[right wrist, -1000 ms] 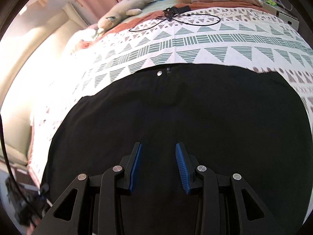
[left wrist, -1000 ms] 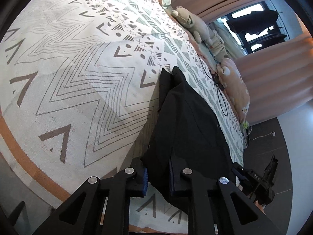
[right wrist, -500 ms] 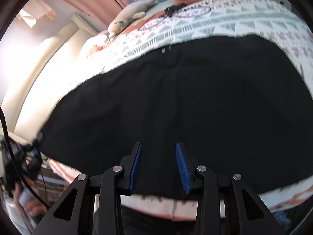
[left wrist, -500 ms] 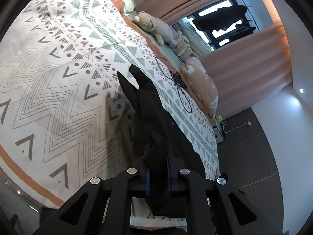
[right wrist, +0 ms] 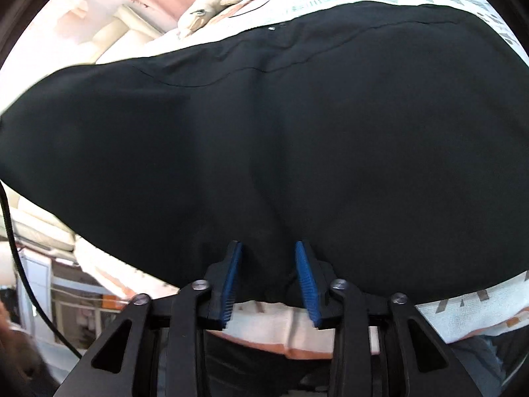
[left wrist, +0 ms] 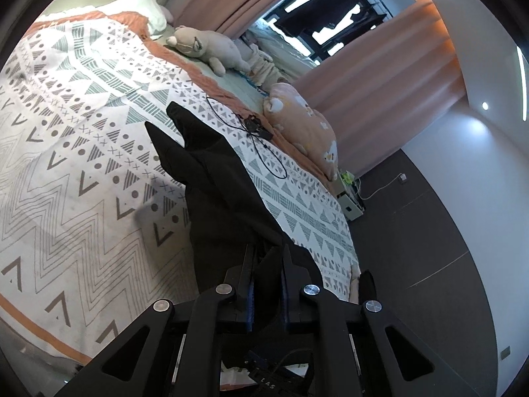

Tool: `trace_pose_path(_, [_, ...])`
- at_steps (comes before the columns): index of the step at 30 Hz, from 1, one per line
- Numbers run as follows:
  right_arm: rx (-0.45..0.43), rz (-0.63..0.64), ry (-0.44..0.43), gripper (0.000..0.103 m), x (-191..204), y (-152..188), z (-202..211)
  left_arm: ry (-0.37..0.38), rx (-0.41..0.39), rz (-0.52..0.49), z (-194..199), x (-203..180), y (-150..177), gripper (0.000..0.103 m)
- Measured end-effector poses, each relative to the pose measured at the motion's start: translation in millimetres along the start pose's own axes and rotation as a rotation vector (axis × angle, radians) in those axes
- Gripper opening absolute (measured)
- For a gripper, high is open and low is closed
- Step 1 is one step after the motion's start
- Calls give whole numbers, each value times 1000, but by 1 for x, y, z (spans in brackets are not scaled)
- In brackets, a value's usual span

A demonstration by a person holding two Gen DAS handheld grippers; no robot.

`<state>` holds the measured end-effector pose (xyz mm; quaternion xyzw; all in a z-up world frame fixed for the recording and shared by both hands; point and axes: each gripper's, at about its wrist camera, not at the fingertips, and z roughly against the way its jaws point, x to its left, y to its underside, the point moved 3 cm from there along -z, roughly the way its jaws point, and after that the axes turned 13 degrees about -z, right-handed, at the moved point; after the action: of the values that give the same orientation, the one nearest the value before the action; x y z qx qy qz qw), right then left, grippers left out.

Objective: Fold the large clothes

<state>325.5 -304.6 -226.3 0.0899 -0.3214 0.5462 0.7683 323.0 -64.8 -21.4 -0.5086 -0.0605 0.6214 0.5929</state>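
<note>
A large black garment (left wrist: 215, 178) lies on a bed with a white patterned cover (left wrist: 82, 139). In the left wrist view my left gripper (left wrist: 267, 258) is shut on a bunched fold of the garment near the bed's near edge. In the right wrist view the garment (right wrist: 281, 125) fills most of the frame, with a small silver button near its far hem. My right gripper (right wrist: 268, 251) is open, its blue pads (right wrist: 303, 274) resting at the garment's near edge with black cloth between them.
A grey plush toy (left wrist: 205, 46) and a peach cushion (left wrist: 304, 129) lie along the bed's far side, with a black cable (left wrist: 261, 145) on the cover. Pink curtains and a dark floor (left wrist: 429, 248) lie beyond. The bed's edge (right wrist: 297, 337) is just below the right gripper.
My left gripper closed on the garment's edge and lifted it, tilting upward. My right gripper drew back to the garment's near edge, still open.
</note>
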Motion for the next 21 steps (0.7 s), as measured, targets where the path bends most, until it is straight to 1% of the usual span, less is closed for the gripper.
trace_pose_path(2, [-1,-17,-19,27,-4,-2,0,12,11,-24,-8,-12,-1,11])
trace_pose_path(5, [27,-32,-46,27,-6,-6,1,26,21,-71,-18,-33,-4,11])
trace_pose_path(9, [55,-78,-112,26,-14,-15,19,63,32,-121,-30,-63,-7,11])
trace_pose_path(10, [46,-85,-119,26,-18,-17,26,71,37,-135,-34,-71,-7,11])
trace_pose_path(14, [-39,-121,-144,26,-40,-29,67,97,75,-183,-55,-101,-4,10])
trace_pose_path(18, [-134,-189,-157,26,-81,-44,114,124,126,-230,-85,-131,8,10])
trace_pose_path(21, [-190,-244,-154,26,-110,-47,142,151,180,-257,-113,-150,24,9])
